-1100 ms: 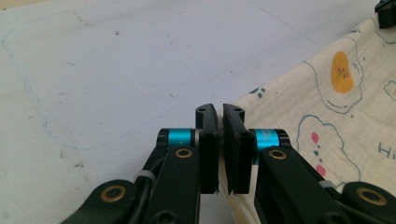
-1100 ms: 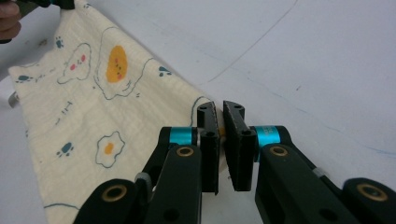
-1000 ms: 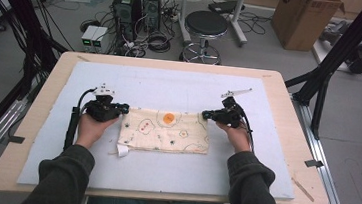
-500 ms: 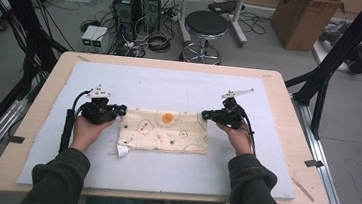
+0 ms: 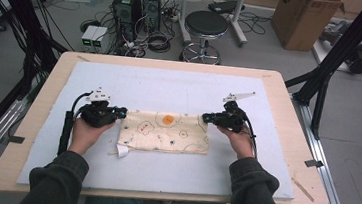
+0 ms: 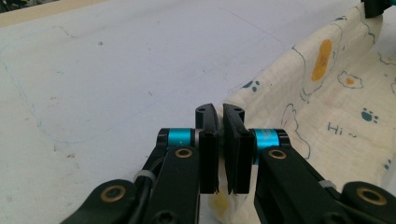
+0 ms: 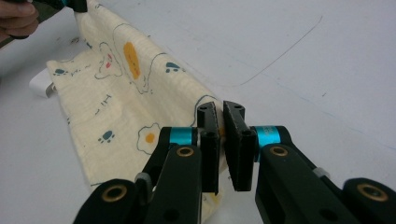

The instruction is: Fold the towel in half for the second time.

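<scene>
The left gripper (image 5: 122, 111) is pinching the far left corner of the cloth (image 5: 166, 131); in the left gripper view its two black jaws are pressed together on the cream fabric (image 6: 327, 93), which runs off toward two o'clock. The right gripper (image 5: 206, 118) is clamped on the far right corner the same way, and in the right gripper view the cloth (image 7: 116, 93) stretches away from its jaws toward ten o'clock, its far edge raised between the two grips. The left hand (image 5: 85, 132) sits at seven o'clock from its gripper, the right hand (image 5: 236, 137) at five o'clock from its own.

The cloth lies at the middle of the white mat (image 5: 170, 88), between the two grippers, printed with fried eggs, paw prints and thin line drawings. A small white tag (image 5: 121, 151) sticks out at its near left corner. The mat covers most of the wooden table (image 5: 289, 100). Beyond the table, at twelve o'clock, a black round stool (image 5: 205, 23) stands on the floor, with a cardboard box (image 5: 305, 16) at one o'clock.
</scene>
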### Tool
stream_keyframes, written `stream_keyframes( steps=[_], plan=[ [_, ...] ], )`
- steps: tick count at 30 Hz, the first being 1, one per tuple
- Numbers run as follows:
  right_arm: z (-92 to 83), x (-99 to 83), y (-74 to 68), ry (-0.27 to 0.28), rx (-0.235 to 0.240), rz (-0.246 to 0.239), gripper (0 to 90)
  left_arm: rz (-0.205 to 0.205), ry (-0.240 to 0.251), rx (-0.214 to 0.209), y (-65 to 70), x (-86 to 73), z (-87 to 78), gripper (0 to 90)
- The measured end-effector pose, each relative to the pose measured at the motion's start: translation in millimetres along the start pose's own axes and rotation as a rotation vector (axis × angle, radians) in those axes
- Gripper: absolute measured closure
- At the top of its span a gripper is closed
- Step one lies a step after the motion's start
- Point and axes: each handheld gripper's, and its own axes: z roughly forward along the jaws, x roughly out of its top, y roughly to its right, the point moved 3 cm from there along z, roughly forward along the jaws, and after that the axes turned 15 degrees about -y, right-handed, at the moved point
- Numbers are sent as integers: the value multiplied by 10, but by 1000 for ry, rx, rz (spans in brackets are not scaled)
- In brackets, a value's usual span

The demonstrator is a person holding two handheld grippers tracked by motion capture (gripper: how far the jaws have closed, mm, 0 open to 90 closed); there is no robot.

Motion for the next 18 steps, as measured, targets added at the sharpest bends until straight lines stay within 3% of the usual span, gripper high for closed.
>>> stream_keyframes(
  steps=[7, 18],
  plan=[
    [21, -57, -51, -10, 8, -12, 849, -18, 1, -22, 6, -137, 27, 847],
    [-5, -94, -136, -22, 9, -41, 848, 5, 4, -36, 53, -215, -1, 846]
  ],
)
